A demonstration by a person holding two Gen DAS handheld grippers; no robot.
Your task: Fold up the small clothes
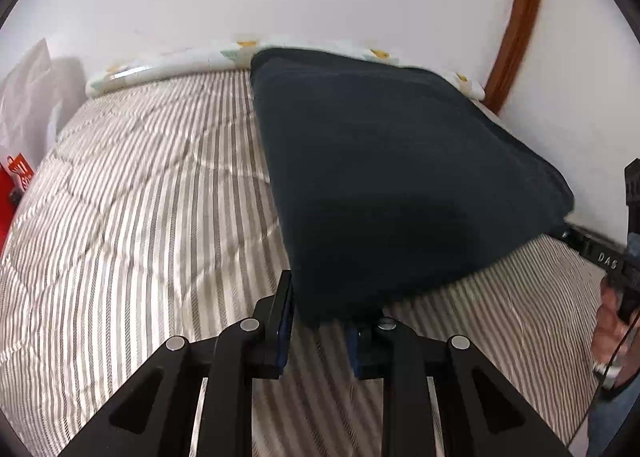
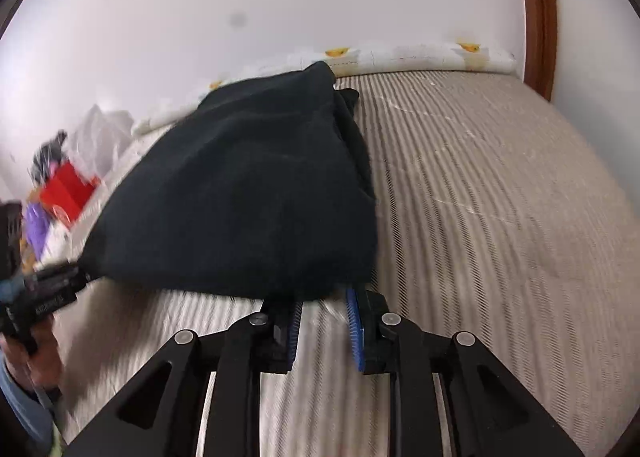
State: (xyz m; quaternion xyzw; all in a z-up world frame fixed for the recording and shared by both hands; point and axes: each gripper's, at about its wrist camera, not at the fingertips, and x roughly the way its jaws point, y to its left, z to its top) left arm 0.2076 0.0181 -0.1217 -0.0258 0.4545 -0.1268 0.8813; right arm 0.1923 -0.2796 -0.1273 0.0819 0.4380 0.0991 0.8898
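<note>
A dark navy garment [image 1: 380, 161] is lifted off the striped bed cover [image 1: 140, 197] by its two near corners, and its far end rests on the bed. My left gripper [image 1: 324, 309] is shut on the near left corner, with cloth draped over its fingertips. In the left wrist view my right gripper [image 1: 592, 249] pinches the other corner at the far right. The right wrist view shows the same garment [image 2: 248, 185], with my right gripper [image 2: 324, 297] shut on its near edge. There my left gripper [image 2: 52, 289] grips the corner at the left.
A white patterned bolster [image 1: 160, 65] lies along the wall at the bed's far edge. A brown wooden frame [image 2: 540, 17] rises at the right. A red bag [image 2: 66, 185] and white plastic bags [image 1: 28, 97] sit beside the bed. A person's hand [image 2: 36, 353] holds the left gripper.
</note>
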